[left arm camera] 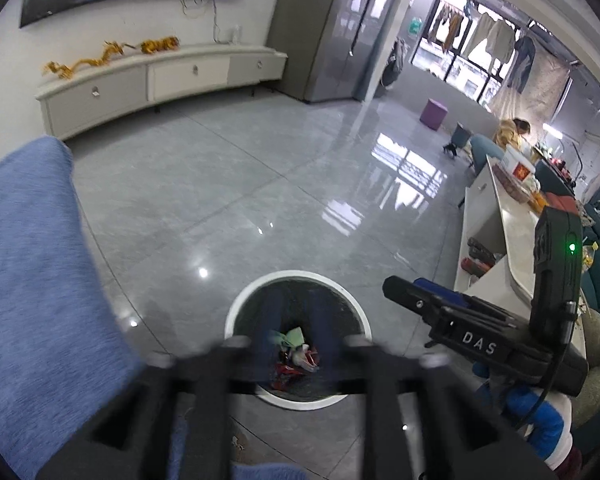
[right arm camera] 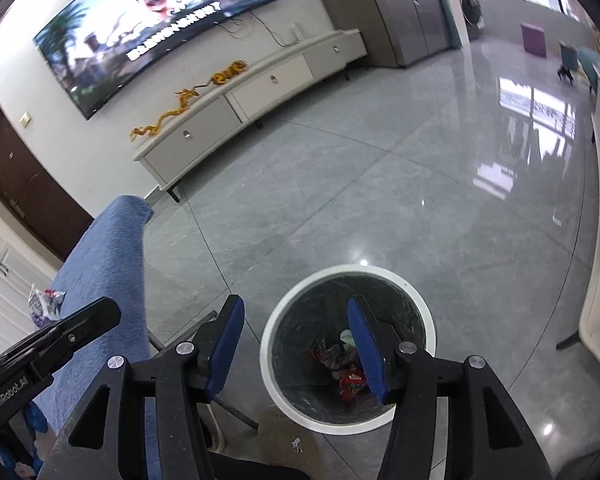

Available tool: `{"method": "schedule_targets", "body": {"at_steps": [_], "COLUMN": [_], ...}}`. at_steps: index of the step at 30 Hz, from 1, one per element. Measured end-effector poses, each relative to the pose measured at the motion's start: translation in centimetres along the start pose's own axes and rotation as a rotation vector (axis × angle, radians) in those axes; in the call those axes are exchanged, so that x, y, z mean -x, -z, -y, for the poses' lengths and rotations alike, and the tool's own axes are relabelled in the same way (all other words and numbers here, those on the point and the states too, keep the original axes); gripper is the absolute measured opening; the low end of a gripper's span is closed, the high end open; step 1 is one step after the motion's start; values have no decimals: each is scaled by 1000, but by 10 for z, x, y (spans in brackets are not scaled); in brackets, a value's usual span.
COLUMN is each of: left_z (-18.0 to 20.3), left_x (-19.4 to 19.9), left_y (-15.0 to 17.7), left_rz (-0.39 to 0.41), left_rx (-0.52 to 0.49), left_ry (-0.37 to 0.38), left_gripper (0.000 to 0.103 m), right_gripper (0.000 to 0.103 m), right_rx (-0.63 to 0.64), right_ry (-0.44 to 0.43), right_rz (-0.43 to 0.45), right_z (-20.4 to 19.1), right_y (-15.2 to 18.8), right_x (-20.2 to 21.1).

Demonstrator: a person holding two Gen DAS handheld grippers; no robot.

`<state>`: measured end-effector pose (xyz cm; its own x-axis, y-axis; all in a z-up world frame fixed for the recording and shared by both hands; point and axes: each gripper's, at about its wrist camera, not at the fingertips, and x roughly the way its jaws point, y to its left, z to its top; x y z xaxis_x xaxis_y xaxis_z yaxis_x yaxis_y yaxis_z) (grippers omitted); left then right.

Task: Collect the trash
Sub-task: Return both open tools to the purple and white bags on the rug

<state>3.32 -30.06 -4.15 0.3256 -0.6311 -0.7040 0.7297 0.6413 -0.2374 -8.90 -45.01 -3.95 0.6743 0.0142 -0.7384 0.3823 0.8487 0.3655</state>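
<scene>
Glossy grey tile floor (right arm camera: 380,200) reflecting windows (left arm camera: 460,68) at 1 o'clock; wall TV (right arm camera: 160,28) at 11 above long white cabinet (right arm camera: 252,96); blue sofa (right arm camera: 104,272) at 9.

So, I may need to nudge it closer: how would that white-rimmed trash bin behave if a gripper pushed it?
The trash bin looks tall and round, holding only a few crumpled wrappers, so it is probably light. On the glossy tile floor it would likely slide easily. A push near the rim might tip it.

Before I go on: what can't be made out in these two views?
- Left gripper: fingers motion-blurred in left view; grip unclear.
- Bin bottom: right finger covers part of the trash.
- Wrapper on blue cover: small, print unreadable, partly hidden by left gripper.
</scene>
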Motion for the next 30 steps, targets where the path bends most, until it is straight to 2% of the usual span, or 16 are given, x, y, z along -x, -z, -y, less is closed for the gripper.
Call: {"method": "schedule_targets", "body": {"at_steps": [1, 5, 9, 18, 30], "left_z": [-2, -9, -18, -57, -93], "left_x": [9, 43, 84, 159, 211], "left_y": [2, 10, 20, 42, 75], "left_rz": [28, 92, 168, 271, 334], "left_rx": [5, -16, -16, 88, 183], "left_ry": [-19, -78, -195, -384, -450], "left_gripper": [62, 62, 62, 62, 62], "right_gripper": [53, 55, 58, 68, 74], "right_rx": [16, 81, 128, 257, 388], "right_ry": [-2, -17, -51, -133, -195], "right_rz": [8, 35, 64, 117, 130], "right_z": [-6, -32, -56, -120, -180], "right_y": [0, 1, 4, 10, 29], "right_x": [4, 19, 34, 57, 62]}}
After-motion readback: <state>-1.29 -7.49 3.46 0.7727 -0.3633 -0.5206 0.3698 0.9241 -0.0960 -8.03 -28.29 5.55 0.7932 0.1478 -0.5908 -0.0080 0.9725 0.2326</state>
